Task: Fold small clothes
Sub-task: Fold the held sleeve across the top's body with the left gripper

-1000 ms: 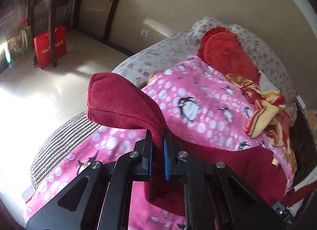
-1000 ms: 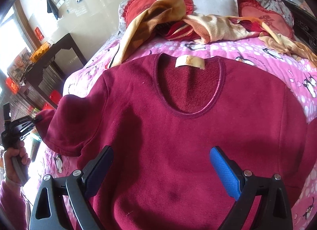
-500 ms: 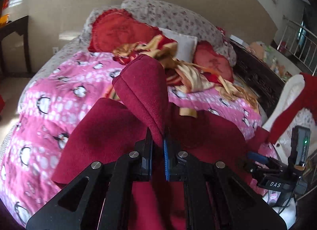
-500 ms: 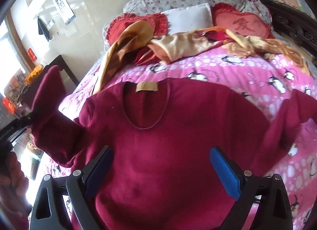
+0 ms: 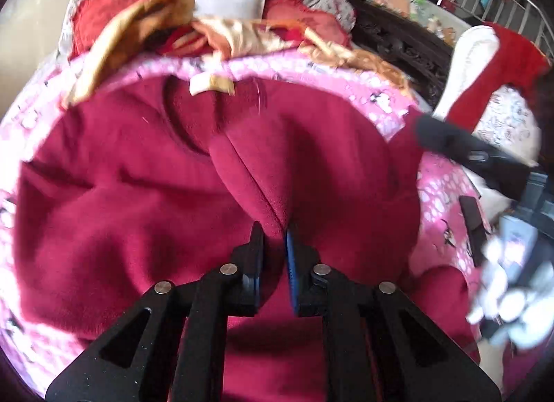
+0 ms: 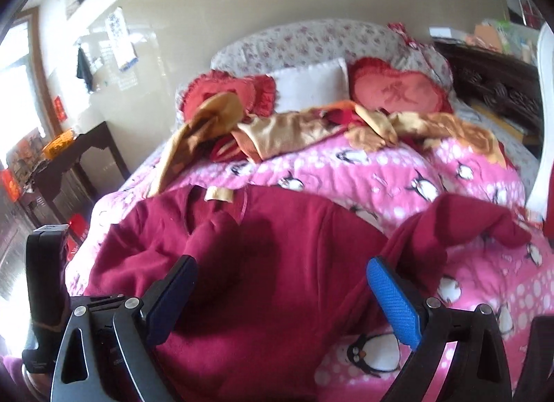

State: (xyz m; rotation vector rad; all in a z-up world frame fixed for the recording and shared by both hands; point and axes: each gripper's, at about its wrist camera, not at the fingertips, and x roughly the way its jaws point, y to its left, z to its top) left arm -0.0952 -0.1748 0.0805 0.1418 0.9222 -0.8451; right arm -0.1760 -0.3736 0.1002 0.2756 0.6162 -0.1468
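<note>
The sleeve [image 5: 263, 173], hanging off the bed's side a second ago, is now carried across the maroon sweater [image 5: 114, 201]; it is pinched in the left tool [image 5: 274, 229], whose jaws have just been easing apart. The right tool [image 6: 282, 282] is held wide apart, empty.

Matt fleecy sweater [image 6: 277, 263] on a plush blanket [image 6: 398, 173]; golden cloth [image 6: 291, 132] looks satiny, perhaps

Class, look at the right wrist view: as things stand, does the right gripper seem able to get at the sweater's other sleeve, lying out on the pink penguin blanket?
Probably yes. The right gripper is open and empty, and the unfolded sleeve lies bare on the blanket ahead of it, with nothing over it.
</note>
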